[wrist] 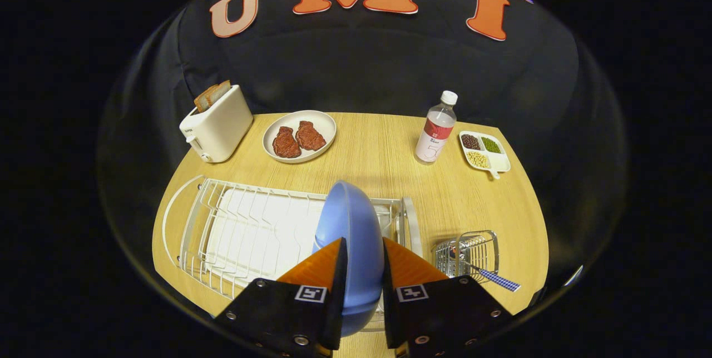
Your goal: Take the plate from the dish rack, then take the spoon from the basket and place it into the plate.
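Tongs (364,269) clamped on the blue plate (350,224), gripped on edge so it can lift out of the dish rack (233,230); whether it's clear of the wires, hard to tell. Right on the worktop (384,152), the spoon (489,276) waits, handle poking from the basket (473,252). Beyond, a bottle (436,130).

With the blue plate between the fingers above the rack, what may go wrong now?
1. The gripper pinches the blue plate on edge; it may slip or swing and knock the dish rack.
2. Setting it down, it may hit the wire basket with the spoon, standing close beside the rack.
3. The water bottle beyond could be tipped over.
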Available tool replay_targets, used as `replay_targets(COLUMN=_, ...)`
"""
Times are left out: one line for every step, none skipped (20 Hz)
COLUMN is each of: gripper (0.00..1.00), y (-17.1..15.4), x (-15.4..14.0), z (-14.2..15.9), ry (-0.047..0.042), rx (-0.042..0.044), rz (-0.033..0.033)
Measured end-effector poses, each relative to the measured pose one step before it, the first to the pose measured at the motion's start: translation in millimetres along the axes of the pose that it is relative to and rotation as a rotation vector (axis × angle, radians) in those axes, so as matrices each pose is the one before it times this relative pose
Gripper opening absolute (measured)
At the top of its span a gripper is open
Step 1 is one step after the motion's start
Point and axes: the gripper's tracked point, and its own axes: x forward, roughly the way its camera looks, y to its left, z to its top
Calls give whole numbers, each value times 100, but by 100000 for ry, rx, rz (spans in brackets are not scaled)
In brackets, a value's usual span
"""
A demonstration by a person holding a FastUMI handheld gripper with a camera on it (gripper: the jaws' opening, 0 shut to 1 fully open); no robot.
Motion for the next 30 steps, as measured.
replay_targets(gripper=28, y=-539, x=-208, z=825, ry=-1896, rx=-589, rz=-2471)
replay_targets(gripper=27, y=-263, x=-181, z=888, ry=-2516, rx=-54, rz=-1804)
replay_targets(gripper=24, y=100, x=-247, z=497, ry=-793, rx=-675, rz=-218)
replay_targets(gripper=23, y=-313, x=-236, z=347, ry=-1177, rx=-1132, rz=-1280)
replay_targets(gripper=24, y=-203, x=-137, z=426, ry=-67, rx=-829, rz=-866)
replay_targets(gripper=23, y=-273, x=-206, z=605, ry=-1238, rx=-198, rz=-543)
replay_targets(gripper=23, y=19, x=-497, z=765, ry=-1629, rx=561, rz=1594)
replay_targets(gripper=22, y=283, x=-594, z=574, ry=-1360, rx=2364, rz=2714)
replay_targets(gripper=21, y=268, x=-631, z=449, ry=-1142, rx=1500, rz=1946)
replay_targets(gripper=21, y=51, x=-601, z=-119, ry=-1288, rx=238, rz=2054)
replay_targets(gripper=21, y=-188, x=-694, z=-382, ry=-204, rx=-665, rz=1367)
replay_targets(gripper=21, y=-169, x=-692, z=-442, ry=-1162, rx=-235, rz=1348)
replay_targets(gripper=21, y=-107, x=-888, z=-586, ry=-982, rx=-268, rz=1761)
replay_targets(gripper=21, y=-167, x=-835, z=-712, ry=-1168, rx=559, rz=1670)
replay_targets(gripper=21, y=-86, x=-874, z=-751, ry=-843, rx=147, rz=1630)
replay_targets(gripper=21, y=-197, x=-776, z=-792, ry=-1126, rx=277, rz=1380)
replay_targets(gripper=21, y=-249, x=-787, z=-805, ry=-880, rx=139, rz=1161)
replay_targets(gripper=21, y=-85, x=-801, z=-928, ry=-644, rx=383, rz=1557)
replay_targets(gripper=21, y=-36, x=-727, z=-947, ry=-363, rx=794, rz=1672)
replay_targets(gripper=21, y=19, x=-682, z=-994, ry=-163, rx=544, rz=1938)
replay_targets(gripper=21, y=-57, x=-669, z=-967, ry=-488, rx=904, rz=1520)
replay_targets(gripper=21, y=-58, x=-402, z=-967, ry=-358, rx=943, rz=1587)
replay_targets(gripper=21, y=-25, x=-315, z=-1181, ry=254, rx=1535, rz=1425)
replay_targets(gripper=21, y=-13, x=-241, z=-1255, ry=883, rx=1359, rz=1865)
replay_targets(gripper=21, y=-100, x=-168, z=-1403, ry=1404, rx=2317, rz=1331)
replay_targets(gripper=21, y=-16, x=-197, z=-1374, ry=1544, rx=1526, rz=2102)
replay_targets(gripper=21, y=-22, x=-19, z=-1276, ry=1810, rx=1807, rz=1675)
replay_targets(gripper=21, y=46, x=18, z=-992, ry=792, rx=1042, rz=1914)
replay_targets(gripper=21, y=25, x=-4, z=-1023, ry=784, rx=1047, rz=1420)
replay_targets(gripper=21, y=174, x=77, z=-1062, ry=367, rx=1567, rz=2091)
